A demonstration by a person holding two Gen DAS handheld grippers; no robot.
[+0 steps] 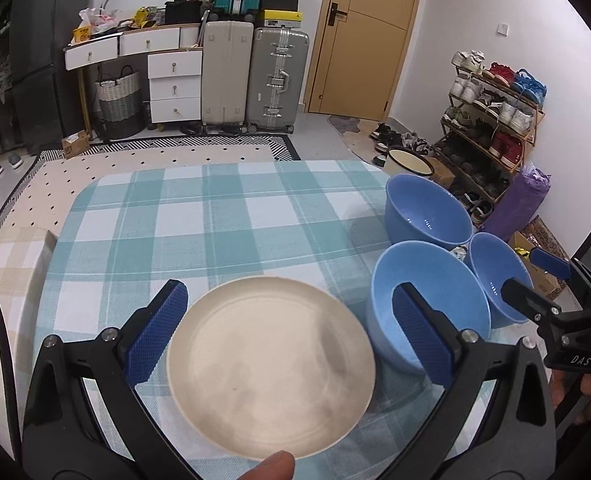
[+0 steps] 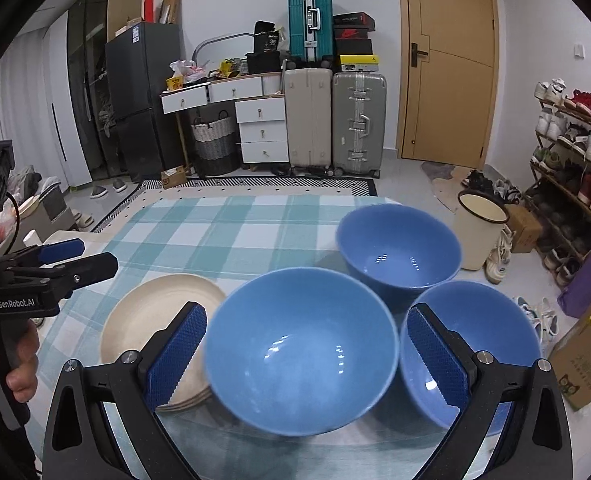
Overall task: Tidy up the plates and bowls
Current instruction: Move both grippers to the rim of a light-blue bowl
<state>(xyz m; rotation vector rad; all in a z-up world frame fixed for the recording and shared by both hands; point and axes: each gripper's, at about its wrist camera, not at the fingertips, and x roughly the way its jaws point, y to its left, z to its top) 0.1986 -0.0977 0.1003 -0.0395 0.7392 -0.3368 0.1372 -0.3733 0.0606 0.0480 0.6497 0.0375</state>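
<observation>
- My left tongs (image 1: pixel 287 328) hang spread wide over the cream plates (image 1: pixel 270 364), pinching nothing.
- My right tongs (image 2: pixel 307 354) are spread too, framing the nearest blue bowl (image 2: pixel 301 350) without touching it that I can see.
- The plates sit stacked on the checked surface (image 1: pixel 215 216), just left of that bowl.
- A second bowl (image 2: pixel 399 246) stands behind it; a third bowl (image 2: pixel 491 344) sits at its right.

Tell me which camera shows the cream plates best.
The left wrist view: the cream plates lie nearly whole between the open jaws. In the right wrist view the plates are partly hidden by a finger and the nearest blue bowl.
</observation>
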